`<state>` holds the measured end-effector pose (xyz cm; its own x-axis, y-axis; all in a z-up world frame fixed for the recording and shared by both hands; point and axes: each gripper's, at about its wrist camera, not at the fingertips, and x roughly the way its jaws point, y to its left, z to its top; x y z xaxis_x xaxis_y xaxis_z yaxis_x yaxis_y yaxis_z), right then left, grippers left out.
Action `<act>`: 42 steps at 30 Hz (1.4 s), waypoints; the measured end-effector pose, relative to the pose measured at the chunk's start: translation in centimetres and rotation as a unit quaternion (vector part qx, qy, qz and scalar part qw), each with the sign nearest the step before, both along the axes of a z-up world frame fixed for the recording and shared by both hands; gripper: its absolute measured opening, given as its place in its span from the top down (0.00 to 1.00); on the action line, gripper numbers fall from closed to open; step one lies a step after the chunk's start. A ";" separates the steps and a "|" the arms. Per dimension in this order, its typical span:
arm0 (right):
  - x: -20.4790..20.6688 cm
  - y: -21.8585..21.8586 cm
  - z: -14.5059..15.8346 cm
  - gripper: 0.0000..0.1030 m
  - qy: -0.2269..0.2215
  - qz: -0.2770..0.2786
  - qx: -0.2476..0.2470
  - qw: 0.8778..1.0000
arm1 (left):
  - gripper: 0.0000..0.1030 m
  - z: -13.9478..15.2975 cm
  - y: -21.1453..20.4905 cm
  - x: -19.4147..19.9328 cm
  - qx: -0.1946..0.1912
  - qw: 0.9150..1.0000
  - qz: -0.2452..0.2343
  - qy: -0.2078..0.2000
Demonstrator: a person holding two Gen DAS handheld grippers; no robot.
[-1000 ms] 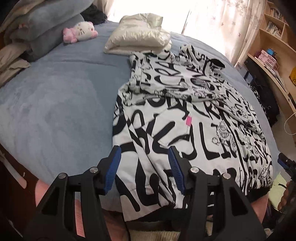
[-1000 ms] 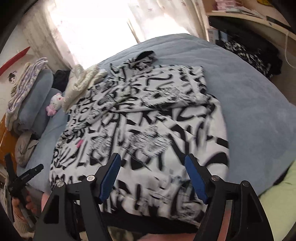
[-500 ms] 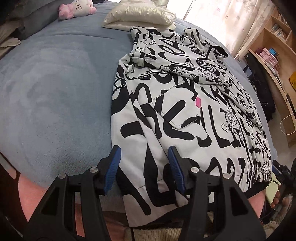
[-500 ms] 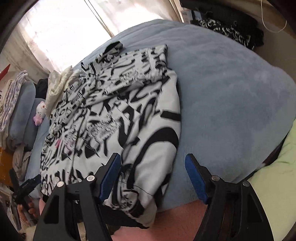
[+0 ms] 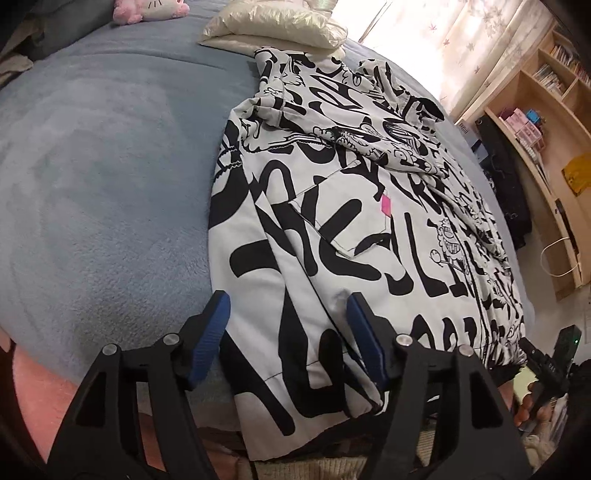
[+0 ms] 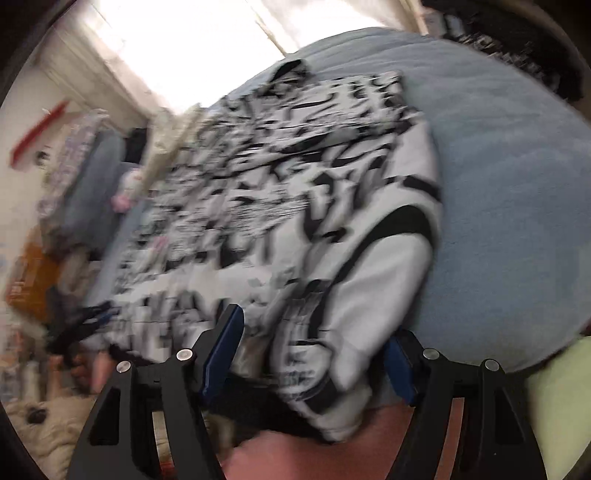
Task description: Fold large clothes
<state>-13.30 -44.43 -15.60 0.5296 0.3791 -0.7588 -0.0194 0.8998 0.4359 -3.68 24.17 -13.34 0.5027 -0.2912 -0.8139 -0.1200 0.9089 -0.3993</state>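
Left wrist view showed the black-and-white printed garment (image 5: pixel 362 221) spread on the blue bed (image 5: pixel 103 177), its hem hanging over the near edge, with wide bare bedding on its left and a cream pillow (image 5: pixel 273 26) touching its far end. The left claw (image 5: pixel 288 336) stood wide open astride the hem's left corner, gripping nothing, while the right claw (image 6: pixel 314 350), blurred, gaped open around the right corner. Compared with half a second earlier, both claws sat closer over the hem

Motion blur smears the jacket's (image 6: pixel 280 206) print; its hem hangs out of sight.
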 end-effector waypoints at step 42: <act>3.3 1.9 -0.4 0.77 -0.041 -0.002 0.050 0.998 | 0.76 -0.7 -4.4 4.4 -0.016 1.000 -0.021 0.002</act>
<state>-9.99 -42.56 -16.02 0.5902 0.4483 -0.6714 -0.0545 0.8519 0.5209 0.74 19.82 -14.09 0.4865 -0.3380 -0.8057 -0.0830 0.9001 -0.4277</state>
